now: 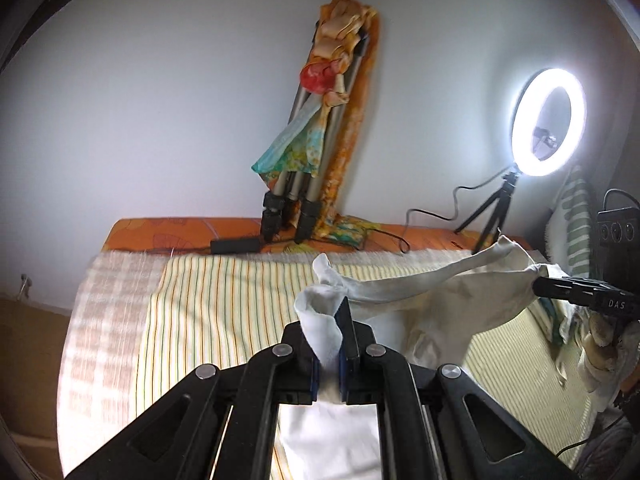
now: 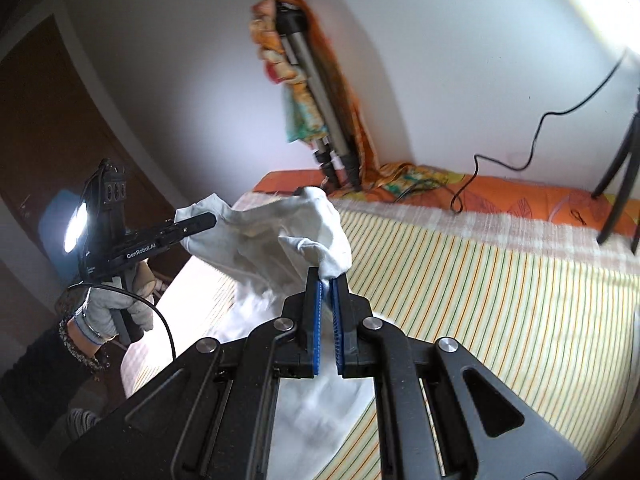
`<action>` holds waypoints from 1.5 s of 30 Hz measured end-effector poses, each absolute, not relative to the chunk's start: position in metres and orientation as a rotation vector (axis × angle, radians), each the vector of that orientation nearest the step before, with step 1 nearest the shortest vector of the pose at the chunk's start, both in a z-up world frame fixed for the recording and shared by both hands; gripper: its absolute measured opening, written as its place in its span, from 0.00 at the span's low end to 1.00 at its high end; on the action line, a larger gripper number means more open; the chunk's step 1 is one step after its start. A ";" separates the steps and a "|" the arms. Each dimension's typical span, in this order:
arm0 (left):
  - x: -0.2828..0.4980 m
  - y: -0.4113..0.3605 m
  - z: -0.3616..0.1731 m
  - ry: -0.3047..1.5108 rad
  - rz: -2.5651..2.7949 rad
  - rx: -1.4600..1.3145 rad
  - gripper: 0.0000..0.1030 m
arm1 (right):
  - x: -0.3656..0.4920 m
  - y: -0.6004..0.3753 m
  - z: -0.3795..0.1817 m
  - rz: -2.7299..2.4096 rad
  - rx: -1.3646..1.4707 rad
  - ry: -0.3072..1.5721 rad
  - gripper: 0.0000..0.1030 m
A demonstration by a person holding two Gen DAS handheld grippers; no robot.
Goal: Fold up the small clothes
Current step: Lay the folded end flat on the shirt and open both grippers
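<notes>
The small white cotton garment (image 1: pixel 420 292) is up in the air above the bed, stretched between the two hand-held tools. The left gripper (image 1: pixel 330 332), a black two-finger clamp with blue pads, is pinched together on one bunched corner of the cloth, which puffs up out of the jaws and trails off toward three o'clock in the left wrist view. There the right gripper (image 1: pixel 538 286) comes in from the edge, its black fingers closed on the far corner, the gloved right hand (image 1: pixel 604 344) below it.

From the right wrist view the same holds: the right gripper (image 2: pixel 327 280) has its blue pads nearly together, nipping a fold of the white garment (image 2: pixel 272 236) at their tips. At about ten o'clock the left gripper (image 2: pixel 212 220) grips the opposite edge, carried by the left hand (image 2: pixel 112 304) in a grey glove. The cloth sags loosely between them, and more white fabric shows low between the right tool's arms, blurred.

Beneath lies the yellow-and-green striped bedsheet (image 1: pixel 224 312) with an orange patterned cover (image 1: pixel 168 232) at twelve o'clock. A folded grey tripod draped in colourful scarves (image 1: pixel 316 140) leans on the pale wall, and a lit white ring lamp on a small black tripod (image 1: pixel 548 120) stands at two o'clock.
</notes>
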State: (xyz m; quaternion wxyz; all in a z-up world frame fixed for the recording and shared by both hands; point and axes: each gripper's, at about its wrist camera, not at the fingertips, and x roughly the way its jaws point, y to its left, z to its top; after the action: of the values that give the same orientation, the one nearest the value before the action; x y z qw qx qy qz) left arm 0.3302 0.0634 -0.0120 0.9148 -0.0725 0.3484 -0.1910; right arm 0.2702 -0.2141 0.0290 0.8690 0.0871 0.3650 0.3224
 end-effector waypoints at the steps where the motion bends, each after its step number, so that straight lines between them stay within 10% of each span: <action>1: 0.319 0.064 -0.012 0.717 -0.393 -0.147 0.04 | 0.260 -0.213 0.029 0.677 0.173 0.760 0.06; 25: 0.131 0.098 -0.050 0.825 -0.394 -0.034 0.30 | 0.098 -0.222 -0.054 0.665 -0.036 0.831 0.07; 30: 0.150 0.120 -0.057 0.891 -0.344 -0.258 0.46 | 0.107 -0.248 -0.062 0.615 0.207 0.899 0.46; 32: 0.160 0.122 -0.068 0.933 -0.330 -0.333 0.46 | 0.114 -0.255 -0.071 0.614 0.304 0.935 0.47; 40: 0.175 0.121 -0.105 1.048 -0.350 -0.561 0.18 | 0.135 -0.256 -0.113 0.660 0.558 1.074 0.46; 43: 0.174 0.118 -0.101 1.033 -0.352 -0.569 0.05 | 0.137 -0.248 -0.118 0.720 0.591 1.099 0.09; 45: 0.171 0.122 -0.095 1.014 -0.368 -0.604 0.03 | 0.134 -0.246 -0.111 0.740 0.585 1.080 0.08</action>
State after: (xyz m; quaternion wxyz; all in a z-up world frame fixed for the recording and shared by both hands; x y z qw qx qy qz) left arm 0.1710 0.1217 -0.0950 0.8149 -0.2829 0.4754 -0.1727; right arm 0.1337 -0.2459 -0.1111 0.7538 0.2680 0.4949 0.3392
